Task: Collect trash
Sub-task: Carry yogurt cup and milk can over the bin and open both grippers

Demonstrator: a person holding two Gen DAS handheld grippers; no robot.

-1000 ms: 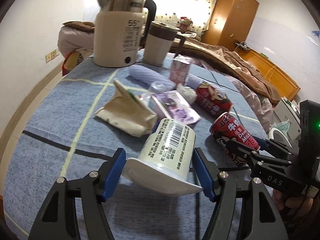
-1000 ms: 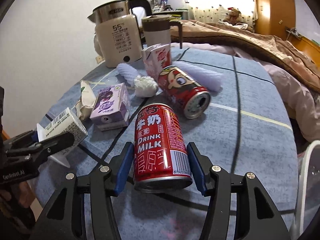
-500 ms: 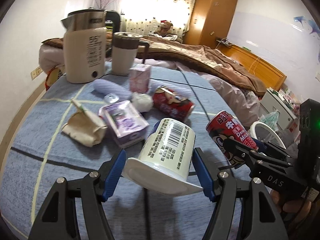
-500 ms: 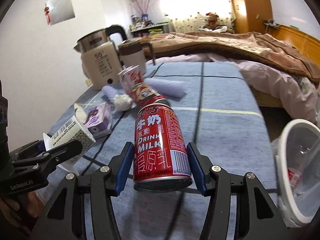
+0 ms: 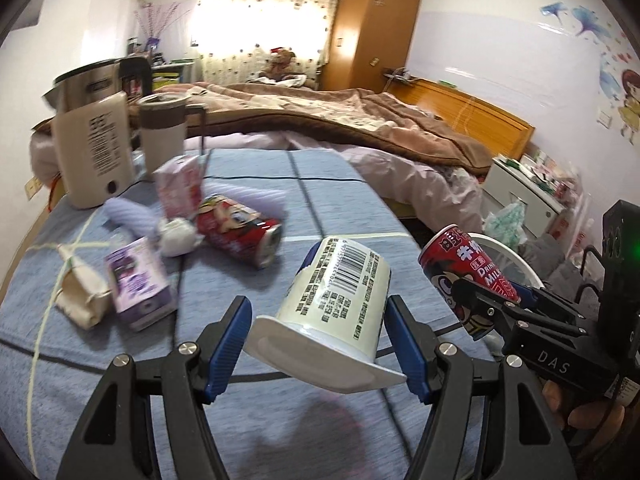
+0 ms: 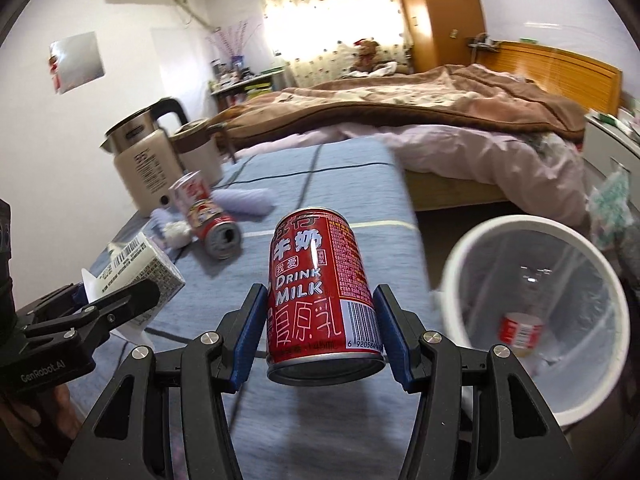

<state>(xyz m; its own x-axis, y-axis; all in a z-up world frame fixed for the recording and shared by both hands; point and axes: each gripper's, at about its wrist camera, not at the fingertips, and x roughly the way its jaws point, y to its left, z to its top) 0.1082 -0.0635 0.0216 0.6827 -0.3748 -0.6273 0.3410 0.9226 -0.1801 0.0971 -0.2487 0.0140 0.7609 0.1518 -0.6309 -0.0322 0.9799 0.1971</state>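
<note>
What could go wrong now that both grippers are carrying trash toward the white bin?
1. The white plastic yogurt cup sits tilted in the left gripper, pinched low near its flared rim; it might slip out before the bin.
2. The red milk can in the right gripper is beside, not over, the white round trash bin; letting go now would probably miss.
3. The two grippers travel close together and could knock each other.
</note>
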